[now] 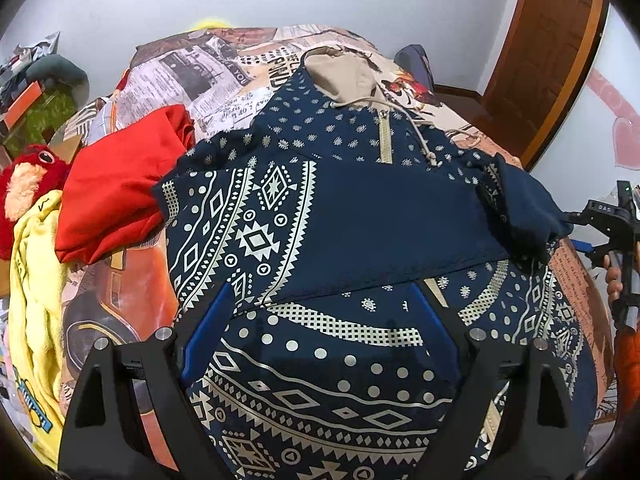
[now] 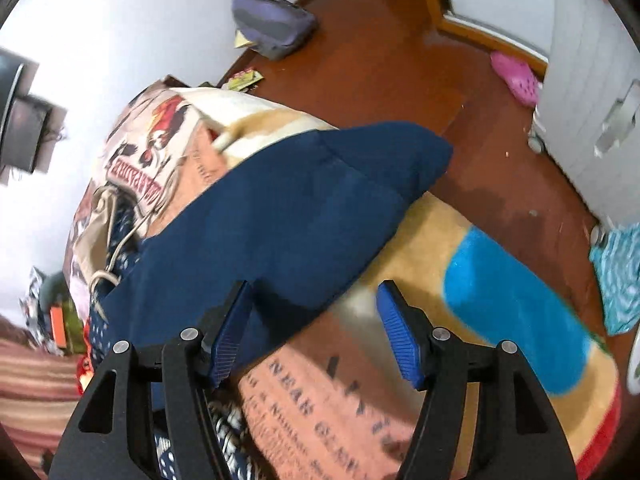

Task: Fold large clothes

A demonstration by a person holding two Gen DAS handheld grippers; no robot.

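A navy hoodie with cream patterns and a beige hood lies spread on the bed. One sleeve is folded across its chest. My left gripper is open above the hoodie's lower half, touching nothing. My right gripper is open; the plain navy sleeve lies just ahead of its fingers, near the left fingertip, not clamped. The right gripper also shows in the left wrist view at the hoodie's right side.
A red garment, a yellow garment and a red plush toy lie at the bed's left. The printed bedspread covers the bed. On the floor are a purple bag, a pink shoe and a blue-and-tan rug.
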